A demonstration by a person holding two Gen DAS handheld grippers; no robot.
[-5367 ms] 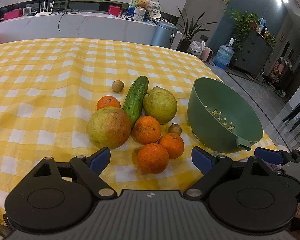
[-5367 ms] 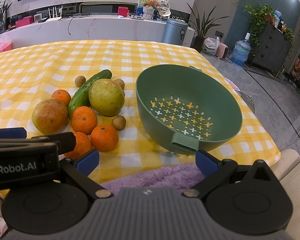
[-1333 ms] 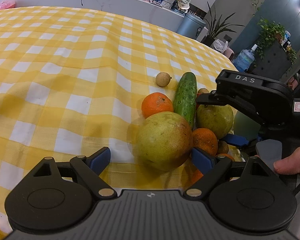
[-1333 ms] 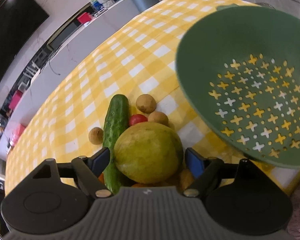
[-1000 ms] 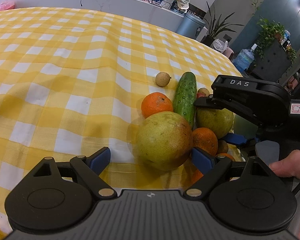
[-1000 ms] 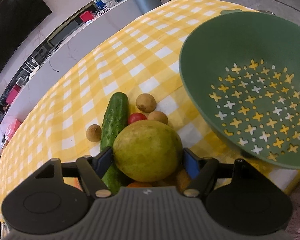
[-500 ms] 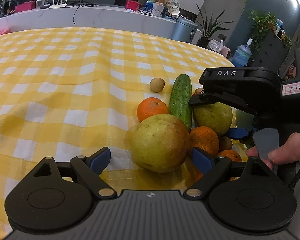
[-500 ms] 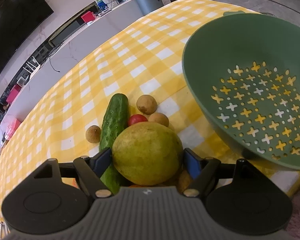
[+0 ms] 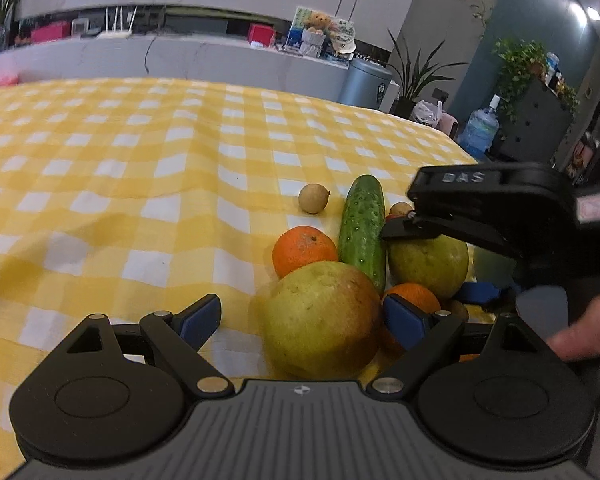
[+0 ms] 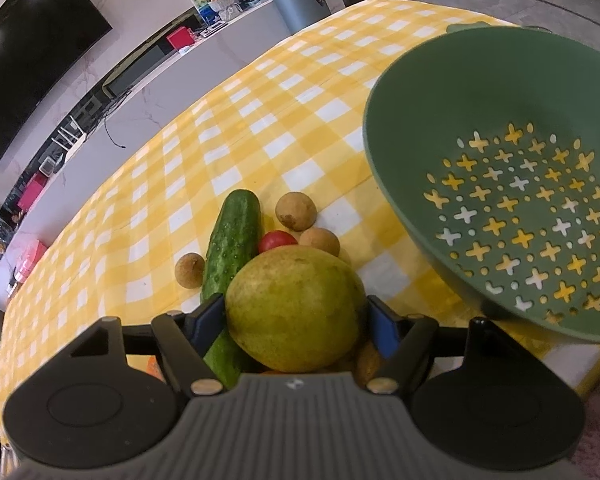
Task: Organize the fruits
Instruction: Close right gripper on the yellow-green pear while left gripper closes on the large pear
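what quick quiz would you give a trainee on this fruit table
1. True or false: the colander already holds fruit.
2. In the left wrist view, what lies between the leftmost orange and the pear? A. cucumber B. banana C. bottle
3. Fill in: the one red thing in the pile is a ___.

Key: 1. False, it is empty. 2. A. 3. tomato
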